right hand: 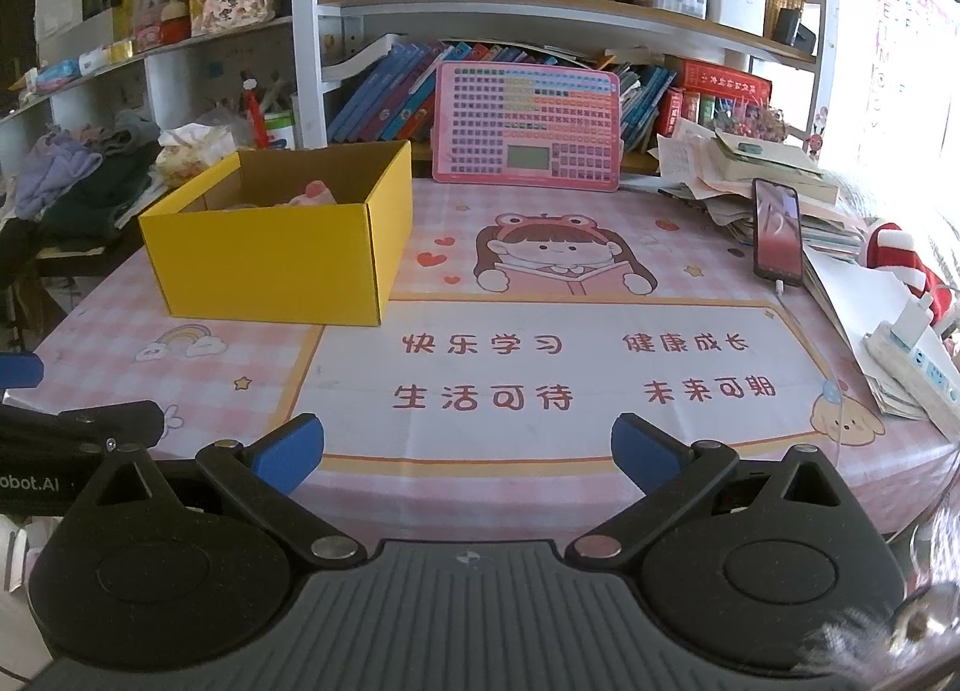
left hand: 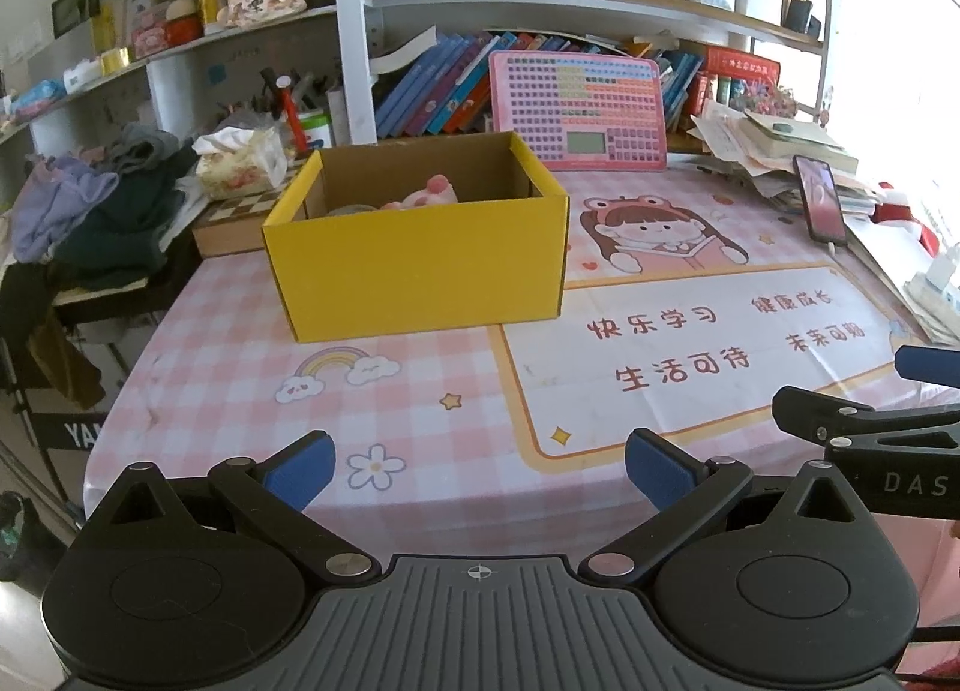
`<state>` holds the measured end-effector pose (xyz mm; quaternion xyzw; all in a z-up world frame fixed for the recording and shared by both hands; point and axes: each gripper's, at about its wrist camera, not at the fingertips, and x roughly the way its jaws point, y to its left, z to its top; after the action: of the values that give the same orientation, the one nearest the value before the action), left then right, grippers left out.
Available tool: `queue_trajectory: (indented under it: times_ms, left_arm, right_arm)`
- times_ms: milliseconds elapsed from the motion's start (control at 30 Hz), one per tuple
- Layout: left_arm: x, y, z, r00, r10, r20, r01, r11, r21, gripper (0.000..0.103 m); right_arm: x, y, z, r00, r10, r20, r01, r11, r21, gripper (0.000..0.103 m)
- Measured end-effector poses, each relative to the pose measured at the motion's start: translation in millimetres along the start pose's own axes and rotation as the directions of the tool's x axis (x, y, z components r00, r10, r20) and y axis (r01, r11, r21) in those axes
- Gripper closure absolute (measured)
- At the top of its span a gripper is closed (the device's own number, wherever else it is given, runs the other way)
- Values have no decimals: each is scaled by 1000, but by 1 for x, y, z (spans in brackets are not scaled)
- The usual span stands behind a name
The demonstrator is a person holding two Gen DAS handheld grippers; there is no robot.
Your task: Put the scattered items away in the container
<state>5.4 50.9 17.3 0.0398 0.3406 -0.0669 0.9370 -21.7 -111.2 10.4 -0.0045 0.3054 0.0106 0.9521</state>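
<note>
Both tongs spread apart, empty: left gripper point(left hand: 477, 472) and right gripper point(right hand: 468, 460) parked low over the near edge of the mat point(right hand: 540, 469), likely done or resting. Yellow box point(left hand: 420, 265) far-left, open top, pink toy point(left hand: 429, 193) already inside; no loose items visible on the mat.

You cannot see most of what lies inside the yellow box point(left hand: 420, 265): its front wall hides the floor, and only the top of a pink soft thing point(left hand: 429, 193) and a grey edge beside it show above the rim. In your right wrist view the same pink thing point(right hand: 315, 194) barely clears the wall. Your right claw point(left hand: 888, 415) is cut off by the left view's right edge, with only "DAS" readable. The left claw point(right hand: 78, 421) is cut off likewise. Book spines on the shelf point(right hand: 540, 7) are too small to read. The lower right corner of the right view is blurred.
</note>
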Motion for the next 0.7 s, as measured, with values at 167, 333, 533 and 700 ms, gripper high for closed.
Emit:
queue_trajectory:
  times_ms: [167,333,533,700]
  left_arm:
    - [-1,0,-1,1000,-2,3,2,1000,4,0]
    - [-2,-2,0,1000,0,3,0,1000,9,0]
    - [-2,-2,-1,1000,1,0,-1,1000,9,0]
    - [-1,0,-1,1000,-9,-11,9,1000,-5,0]
  right_arm:
    - [0,1,0,1000,-2,1,2,1000,0,0]
    - [-1,2,0,1000,0,2,0,1000,-5,0]
    - [-1,4,-1,1000,0,0,0,1000,-7,0]
    - [-1,4,-1,1000,-1,1,1,1000,-10,0]
